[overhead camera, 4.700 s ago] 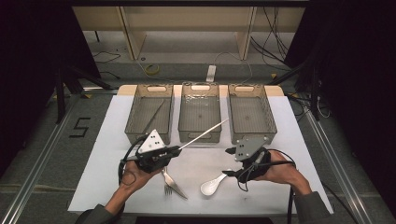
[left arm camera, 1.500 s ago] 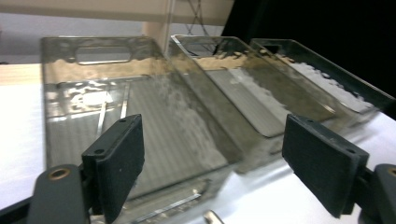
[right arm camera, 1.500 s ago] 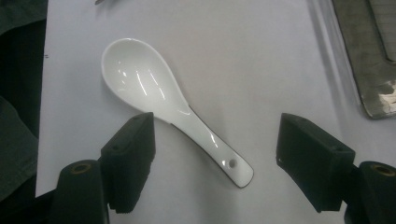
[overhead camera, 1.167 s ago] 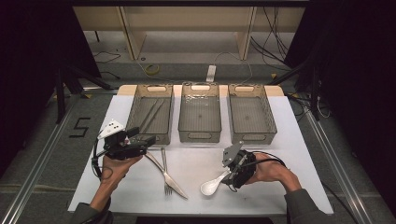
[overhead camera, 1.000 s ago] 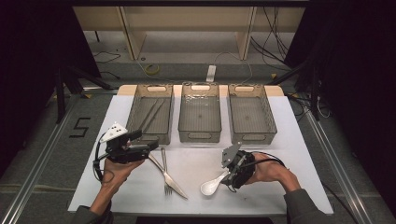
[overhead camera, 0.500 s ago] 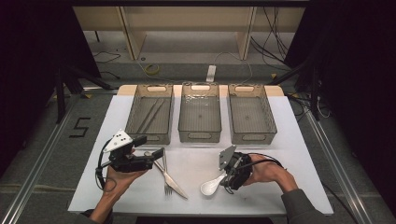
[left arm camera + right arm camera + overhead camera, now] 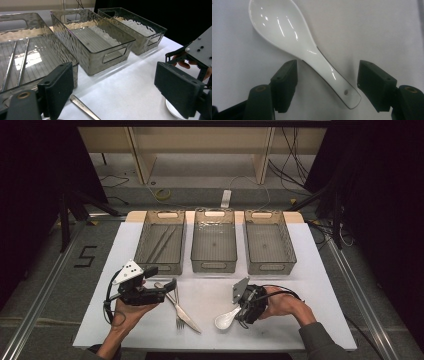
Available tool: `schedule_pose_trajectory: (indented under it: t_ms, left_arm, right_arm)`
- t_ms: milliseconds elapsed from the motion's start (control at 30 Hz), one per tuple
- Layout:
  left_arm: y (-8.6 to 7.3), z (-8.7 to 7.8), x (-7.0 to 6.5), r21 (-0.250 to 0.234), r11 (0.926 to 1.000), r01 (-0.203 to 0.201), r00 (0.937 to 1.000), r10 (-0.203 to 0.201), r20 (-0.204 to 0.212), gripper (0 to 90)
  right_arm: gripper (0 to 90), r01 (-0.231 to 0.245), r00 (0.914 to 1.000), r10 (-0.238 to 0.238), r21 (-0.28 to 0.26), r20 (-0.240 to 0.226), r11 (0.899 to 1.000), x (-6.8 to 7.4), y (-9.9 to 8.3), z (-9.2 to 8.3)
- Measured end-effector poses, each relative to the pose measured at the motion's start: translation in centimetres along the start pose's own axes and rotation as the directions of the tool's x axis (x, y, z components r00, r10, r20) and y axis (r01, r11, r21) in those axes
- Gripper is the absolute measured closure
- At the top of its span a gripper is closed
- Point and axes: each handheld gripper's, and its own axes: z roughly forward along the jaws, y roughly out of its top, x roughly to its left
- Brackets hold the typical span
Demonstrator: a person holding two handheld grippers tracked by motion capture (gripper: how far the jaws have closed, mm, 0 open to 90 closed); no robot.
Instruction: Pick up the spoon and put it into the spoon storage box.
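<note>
right gripper view: white ceramic spoon [image 7: 312,53] flat on desk [image 7: 374,30], handle between jaws of right hand-held gripper [image 7: 327,86], wide apart, just been closing, not yet touching. likely stiff, glazed-slippery, chippable; best pinched across narrow handle.

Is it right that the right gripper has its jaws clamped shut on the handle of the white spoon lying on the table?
Not quite. The right gripper has just been closing, but its jaws stand open on either side of the handle of the white spoon, and neither pad touches it. The right gripper view shows the gaps. The spoon does lie on the table.
</note>
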Motion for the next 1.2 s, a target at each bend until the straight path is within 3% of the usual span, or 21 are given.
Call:
schedule_pose_trajectory:
  t_ms: [467,900,1200]
  left_arm:
    - [0.0,0.2,-0.3,0.008,0.9999,-0.015,0.9999,0.015,0.006,15.6]
    - [0.0,0.2,-0.4,0.01,0.9997,-0.023,0.9997,0.023,0.007,15.6]
    - [0.1,0.1,-0.3,0.009,0.9998,-0.02,0.9998,0.02,0.005,15.6]
  right_arm:
    - [48.8,-0.031,0.9973,0.031,0.001,-0.067,1.0,-0.3,-0.2,0.0]
    - [80.1,0.048,0.9947,-0.046,0.015,-0.092,0.999,0.7,0.1,-0.3]
    - [86.6,0.062,0.9968,-0.061,0.016,-0.051,0.998,0.6,-0.1,-0.6]
